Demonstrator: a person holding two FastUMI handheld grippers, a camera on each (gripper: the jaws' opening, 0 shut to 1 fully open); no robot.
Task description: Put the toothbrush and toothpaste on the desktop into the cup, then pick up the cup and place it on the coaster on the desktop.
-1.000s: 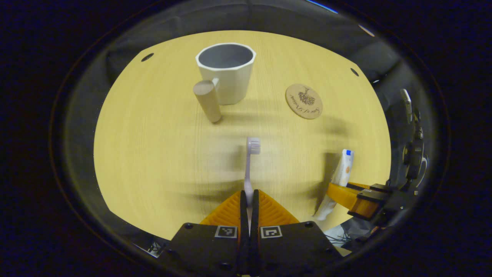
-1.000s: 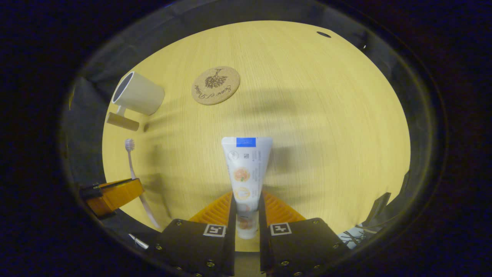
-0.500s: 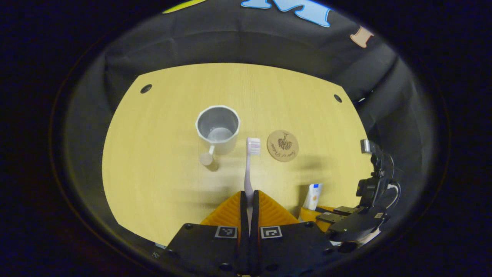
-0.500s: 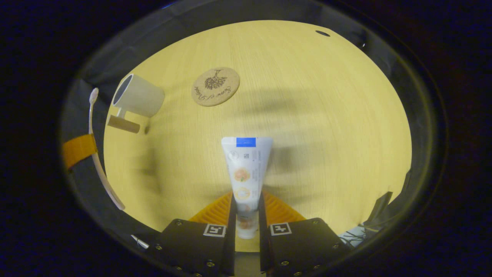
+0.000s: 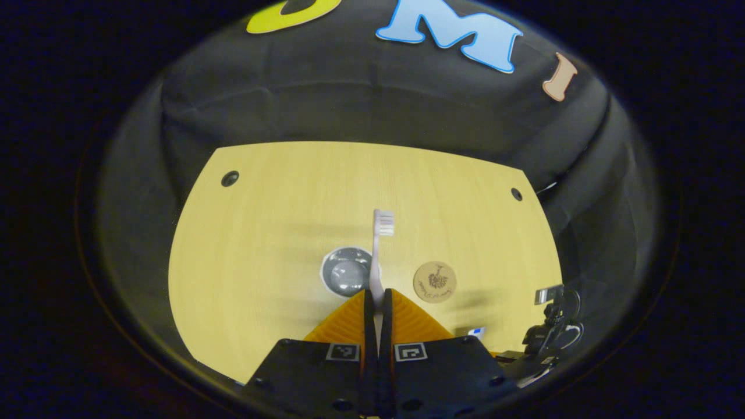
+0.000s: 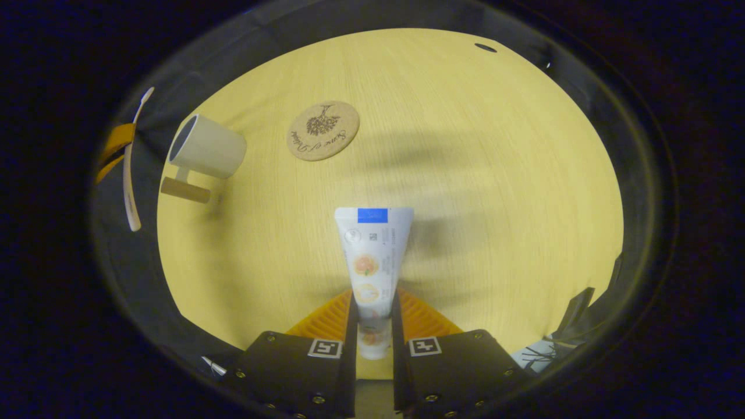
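- In the left gripper view we see the left gripper [image 5: 377, 302] pinching the toothbrush [image 5: 379, 250] by its handle; the bristled head points to 12 o'clock, high above the desktop [image 5: 279, 221]; the cup [image 5: 346, 272] stands below, open mouth up, at 9 o'clock of the brush stem; the coaster [image 5: 435, 281] lies at 3 o'clock of the cup, apart from it.
- In the right gripper view the right gripper [image 6: 373, 317] is clamped on the toothpaste [image 6: 372, 256], the tube's flat crimped end toward 12 o'clock; cup and coaster sit at about 10 and 11 o'clock.

Pale lilac toothbrush [image 5: 377, 256] stands upright at frame centre, over the white faceted cup [image 5: 346, 272]. Round cork coaster [image 6: 323, 130] lies upper-centre; white toothpaste tube [image 6: 372, 262] points upward, lower centre.
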